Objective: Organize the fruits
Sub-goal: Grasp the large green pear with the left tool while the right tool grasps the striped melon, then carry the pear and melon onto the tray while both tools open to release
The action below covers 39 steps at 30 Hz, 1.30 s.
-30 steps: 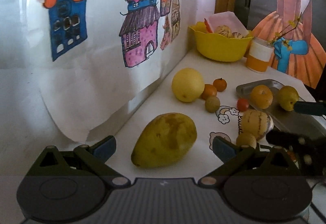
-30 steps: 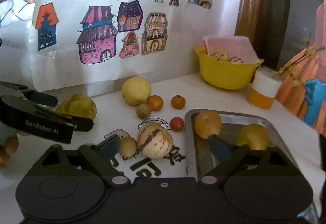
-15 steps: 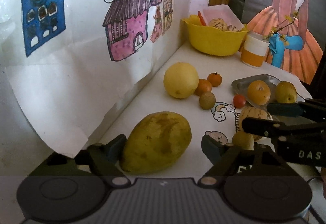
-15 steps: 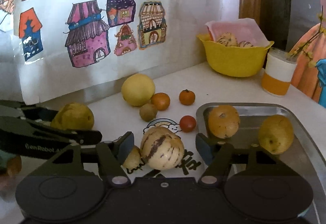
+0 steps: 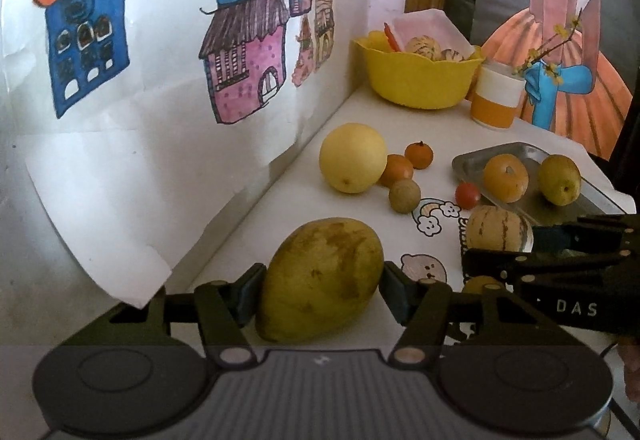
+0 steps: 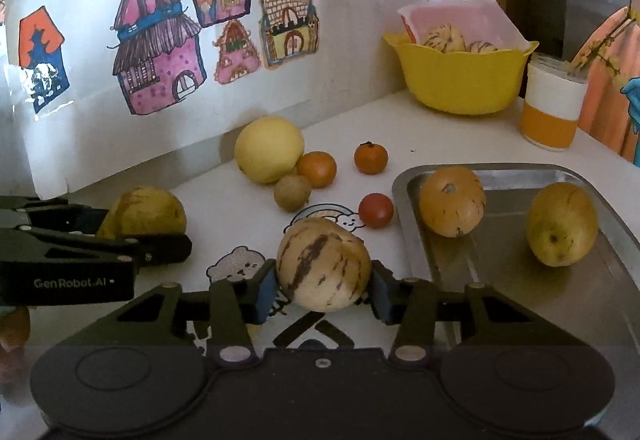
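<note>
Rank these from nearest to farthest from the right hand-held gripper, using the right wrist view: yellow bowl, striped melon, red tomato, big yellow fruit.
1. Striped melon, between the right hand-held gripper fingers.
2. Red tomato, just ahead, beside the tray.
3. Big yellow fruit, farther back on the left, near the wall.
4. Yellow bowl, far back on the right.

White wall (image 6: 360, 39) hung with house drawings (image 6: 160, 55).

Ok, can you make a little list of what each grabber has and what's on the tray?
left gripper: jaws on both sides of the mango, which sits on the table
right gripper: jaws on both sides of the striped melon
tray: orange fruit and yellow-green fruit
loose on table: big yellow fruit, small red fruit
</note>
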Motion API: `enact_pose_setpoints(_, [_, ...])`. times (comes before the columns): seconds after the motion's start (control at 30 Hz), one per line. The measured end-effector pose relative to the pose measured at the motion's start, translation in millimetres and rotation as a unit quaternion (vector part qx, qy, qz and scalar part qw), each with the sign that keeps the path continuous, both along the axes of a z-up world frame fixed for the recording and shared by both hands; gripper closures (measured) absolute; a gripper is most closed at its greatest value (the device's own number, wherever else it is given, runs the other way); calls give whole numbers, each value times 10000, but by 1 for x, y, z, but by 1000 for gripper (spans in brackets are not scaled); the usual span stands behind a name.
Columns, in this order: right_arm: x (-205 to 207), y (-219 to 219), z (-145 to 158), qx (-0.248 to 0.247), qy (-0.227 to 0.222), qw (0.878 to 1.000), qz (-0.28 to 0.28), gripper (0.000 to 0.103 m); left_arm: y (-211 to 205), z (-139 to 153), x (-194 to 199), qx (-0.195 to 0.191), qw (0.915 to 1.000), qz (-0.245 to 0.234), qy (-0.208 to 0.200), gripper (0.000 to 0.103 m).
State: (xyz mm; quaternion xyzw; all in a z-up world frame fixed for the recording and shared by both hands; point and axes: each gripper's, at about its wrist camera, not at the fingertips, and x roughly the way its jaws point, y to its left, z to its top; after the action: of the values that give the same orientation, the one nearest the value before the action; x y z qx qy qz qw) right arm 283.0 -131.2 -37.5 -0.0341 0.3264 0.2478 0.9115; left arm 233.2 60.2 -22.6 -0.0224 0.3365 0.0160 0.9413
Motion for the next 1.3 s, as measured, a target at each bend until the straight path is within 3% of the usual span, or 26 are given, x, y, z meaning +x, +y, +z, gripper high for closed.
enact_pose_setpoints(0.43, [-21,-17,11,254,-216,9994,19,54,-19,4,-4,-205,9994,-253,149,41])
enact_pose_setpoints(0.8, [-40,-71,38,427,-422,9975,-365,54,-65,23,3,-421,9972,-600,-135,44])
enact_pose_setpoints(1.3, [-26,-136,23,443,-340,9933,-1007,54,-132,28,34,-433,9940,-981,-222,45])
